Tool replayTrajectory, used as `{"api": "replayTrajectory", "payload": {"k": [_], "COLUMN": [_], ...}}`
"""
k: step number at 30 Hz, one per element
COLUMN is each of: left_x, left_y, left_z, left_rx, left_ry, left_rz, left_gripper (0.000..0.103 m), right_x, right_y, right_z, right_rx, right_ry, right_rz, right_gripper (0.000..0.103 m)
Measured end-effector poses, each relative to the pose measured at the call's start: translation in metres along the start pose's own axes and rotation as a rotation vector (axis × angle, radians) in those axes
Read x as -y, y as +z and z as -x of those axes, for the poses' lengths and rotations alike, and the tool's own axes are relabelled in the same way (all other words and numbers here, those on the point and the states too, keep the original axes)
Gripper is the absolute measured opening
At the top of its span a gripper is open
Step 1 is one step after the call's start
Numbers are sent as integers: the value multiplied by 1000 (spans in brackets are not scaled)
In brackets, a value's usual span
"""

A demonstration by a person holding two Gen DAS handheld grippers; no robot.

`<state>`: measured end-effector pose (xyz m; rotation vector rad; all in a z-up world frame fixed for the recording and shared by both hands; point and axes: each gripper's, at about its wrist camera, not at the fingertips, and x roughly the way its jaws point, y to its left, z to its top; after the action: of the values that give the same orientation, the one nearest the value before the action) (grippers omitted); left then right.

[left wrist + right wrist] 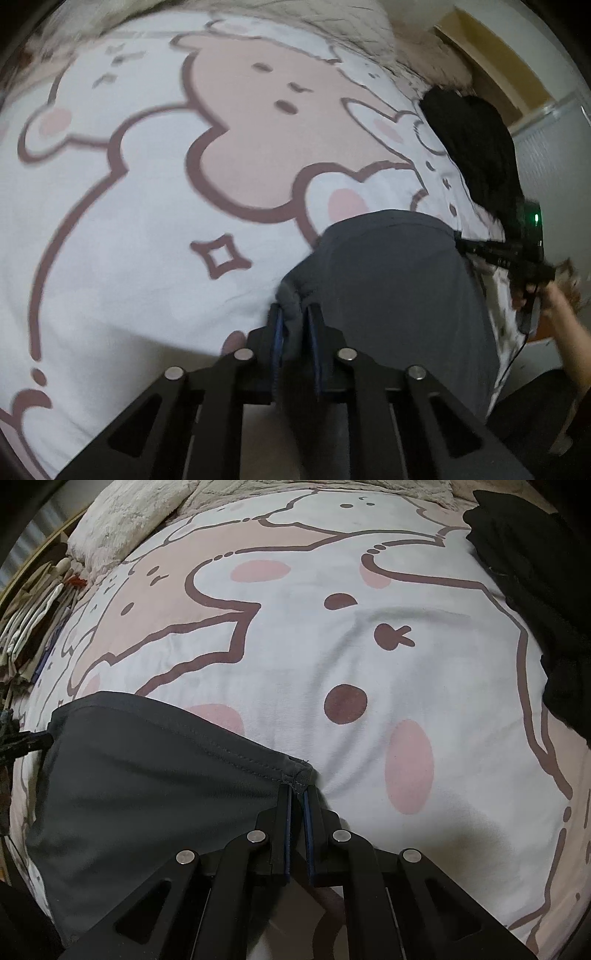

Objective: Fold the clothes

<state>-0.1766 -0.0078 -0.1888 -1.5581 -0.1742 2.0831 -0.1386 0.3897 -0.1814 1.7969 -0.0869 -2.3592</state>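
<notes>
A dark grey garment [388, 280] hangs stretched between my two grippers above a bed with a white and pink cartoon sheet [147, 206]. My left gripper [295, 314] is shut on one bunched corner of it. My right gripper [297, 794] is shut on the other hemmed corner, and the grey garment [147, 794] spreads to its left. The right gripper also shows in the left wrist view [476, 249], and the left gripper at the left edge of the right wrist view [44, 740].
A black garment [476, 147] lies at the bed's far edge; it also shows at the right in the right wrist view [539, 583]. A fluffy cream blanket [129, 520] lies at the head of the bed. Clutter [33, 620] sits beside the bed.
</notes>
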Motion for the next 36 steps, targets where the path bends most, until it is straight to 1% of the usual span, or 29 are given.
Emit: {"api": "replayTrajectory", "payload": {"k": [1, 2, 4, 5, 7, 11, 12, 13, 14, 15, 16, 18, 21, 22, 24, 26, 28, 30, 31, 32, 35, 36], "left_x": [7, 16, 37, 52, 86, 133, 141, 145, 147, 147, 146, 144, 147, 149, 152, 150, 145, 135, 130, 125, 129, 136], "left_y": [1, 0, -3, -6, -16, -42, -48, -51, -52, -51, -50, -48, -53, -57, -63, -64, -57, -42, -36, -32, -39, -45], "left_z": [5, 14, 24, 26, 18, -6, -8, -6, -2, 2, 4, 8, 7, 6, 2, -1, -6, -12, -17, -24, -30, -26], "left_rx": [23, 58, 87, 88, 47, -61, -81, -84, -74, -49, -30, 5, 3, -7, -48, -74, -72, -85, -113, -170, -287, -294], "left_ry": [12, 7, -8, -15, -42, -115, -139, -151, -154, -140, -111, -42, 29, 39, 26, 4, 0, -27, -51, -96, -234, -261], "left_rz": [-32, -80, -165, -227, -334, -453, -478, -494, -505, -508, -517, -554, -672, -710, -765, -770, -734, -643, -594, -549, -513, -544], "left_gripper": [7, 7, 7, 7, 7, 8, 13, 26, 31, 42, 44, 44, 44, 44, 44, 44, 44, 44, 43, 43, 43, 43], "right_x": [0, 0, -2, -3, -5, -5, -4, -2, -1, -1, -1, -1, 0, 1, 1, 2, 2, 1, 1, 1, 2, 3], "right_y": [0, -1, 1, 1, 1, 3, 3, 3, 3, 2, 2, 2, 2, 2, 2, 2, 3, 3, 3, 3, 4, 4], "right_z": [0, 1, -1, -2, -2, -4, -4, -4, -5, -5, -5, -6, -6, -6, -7, -7, -7, -7, -6, -6, -7, -7], "right_rx": [1, 2, 4, 5, 9, -1, -1, -2, -1, 2, 3, 4, 5, 6, 8, 9, 9, 10, 10, 9, 7, 5], "right_ry": [0, 0, -5, -8, -14, -12, -6, 1, 6, 9, 10, 12, 21, 24, 32, 32, 30, 27, 25, 24, 25, 30], "right_rz": [0, -1, 2, 3, 6, 5, -2, -8, -11, -12, -11, -10, -19, -20, -27, -25, -23, -22, -20, -18, -17, -19], "right_gripper": [6, 6, 6, 6, 6, 6, 6, 6, 6, 6, 6, 6, 6, 6, 6, 6, 6, 6, 6, 6, 6, 6]}}
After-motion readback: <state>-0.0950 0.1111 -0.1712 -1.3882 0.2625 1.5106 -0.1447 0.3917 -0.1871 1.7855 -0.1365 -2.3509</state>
